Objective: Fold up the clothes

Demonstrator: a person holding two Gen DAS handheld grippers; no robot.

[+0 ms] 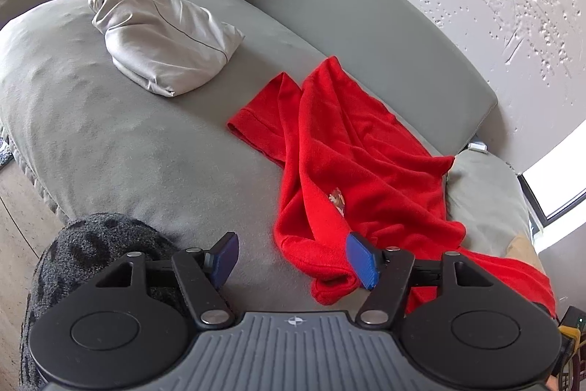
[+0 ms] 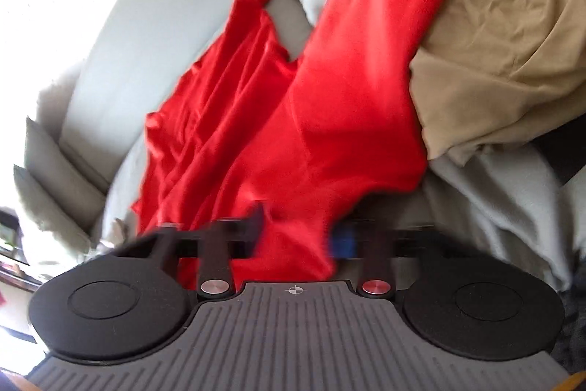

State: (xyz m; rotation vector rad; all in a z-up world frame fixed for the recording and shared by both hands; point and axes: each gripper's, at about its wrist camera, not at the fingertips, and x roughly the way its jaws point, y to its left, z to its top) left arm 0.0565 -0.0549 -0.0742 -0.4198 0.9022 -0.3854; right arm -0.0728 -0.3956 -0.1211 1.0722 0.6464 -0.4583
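Observation:
A crumpled red shirt (image 1: 348,152) lies on the grey sofa seat (image 1: 128,134), stretching from the middle towards the lower right. My left gripper (image 1: 293,259) hovers open over the seat at the shirt's near edge. Its right blue pad (image 1: 362,259) is above the red cloth, its left pad (image 1: 225,257) above bare cushion, and nothing is gripped. In the blurred right wrist view, the red shirt (image 2: 329,98) runs down into my right gripper (image 2: 298,235), filling the space between its fingers, which are shut on it.
A folded pale beige cloth (image 1: 164,39) sits at the back left of the seat. A tan garment (image 2: 512,43) and a light grey blanket (image 2: 494,189) lie beside the shirt. Dark fleecy fabric (image 1: 91,244) is near my left gripper. The backrest (image 1: 348,24) curves behind.

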